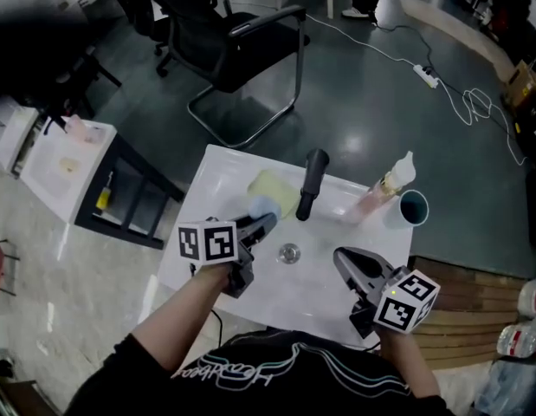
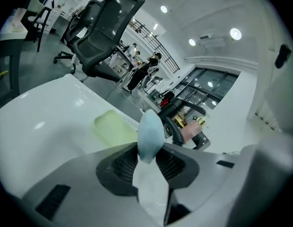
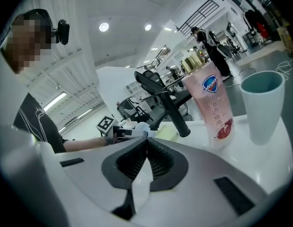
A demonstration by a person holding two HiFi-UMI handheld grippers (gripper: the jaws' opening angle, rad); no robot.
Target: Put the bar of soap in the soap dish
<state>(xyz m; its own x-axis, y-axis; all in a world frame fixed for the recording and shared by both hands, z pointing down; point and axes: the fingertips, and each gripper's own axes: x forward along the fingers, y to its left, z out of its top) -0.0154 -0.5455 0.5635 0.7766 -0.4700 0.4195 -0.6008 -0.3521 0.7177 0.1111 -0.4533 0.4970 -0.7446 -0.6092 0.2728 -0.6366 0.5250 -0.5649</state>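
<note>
Here, left hand-held gripper (image 1: pixel 264 220) clamps soap (image 2: pixel 150 135) beside dish (image 2: pixel 113 127).

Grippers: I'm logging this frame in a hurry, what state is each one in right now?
Left gripper: shut on the pale blue oval bar of soap.
Right gripper: shut, jaws together, nothing between them.

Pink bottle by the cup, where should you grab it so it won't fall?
Probably round the middle of the pink bottle, coming in level from the front with the right gripper. It stands tall and upright, so a middle hold should stay steady. The teal cup crowds its right side.
</note>
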